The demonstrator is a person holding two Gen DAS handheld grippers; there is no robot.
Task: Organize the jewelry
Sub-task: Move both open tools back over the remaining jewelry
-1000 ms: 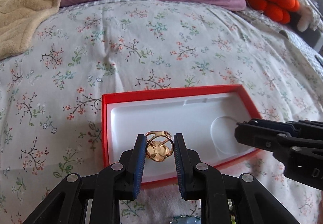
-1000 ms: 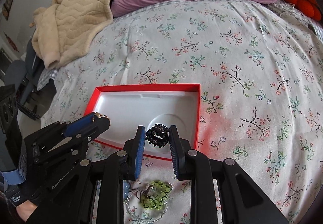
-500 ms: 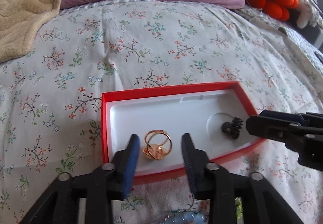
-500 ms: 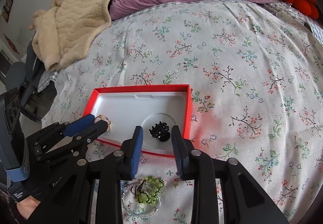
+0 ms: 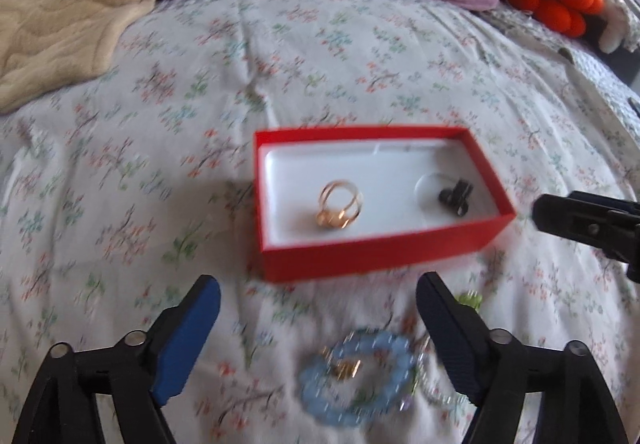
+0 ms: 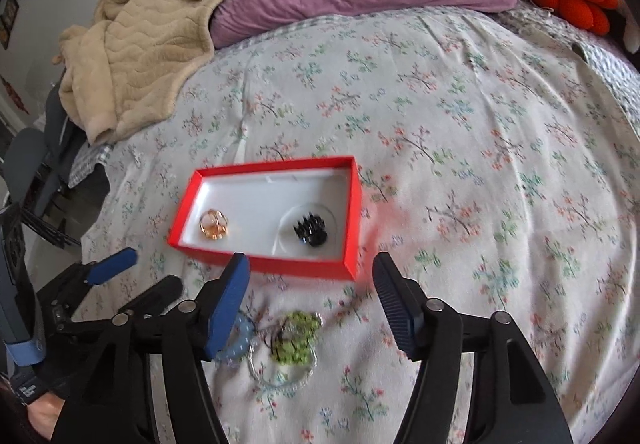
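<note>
Resting in 1 red box (image 5: 372,252), 1 gold ring (image 5: 340,206), 1 black clip (image 5: 456,198), 2 tools opening, empty.

Both wrist cams look steeply down, close, sharing red box (image 5: 376,252) on bed.

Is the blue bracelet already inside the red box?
No, the blue bracelet lies on the bedspread in front of the red box, outside it.
</note>
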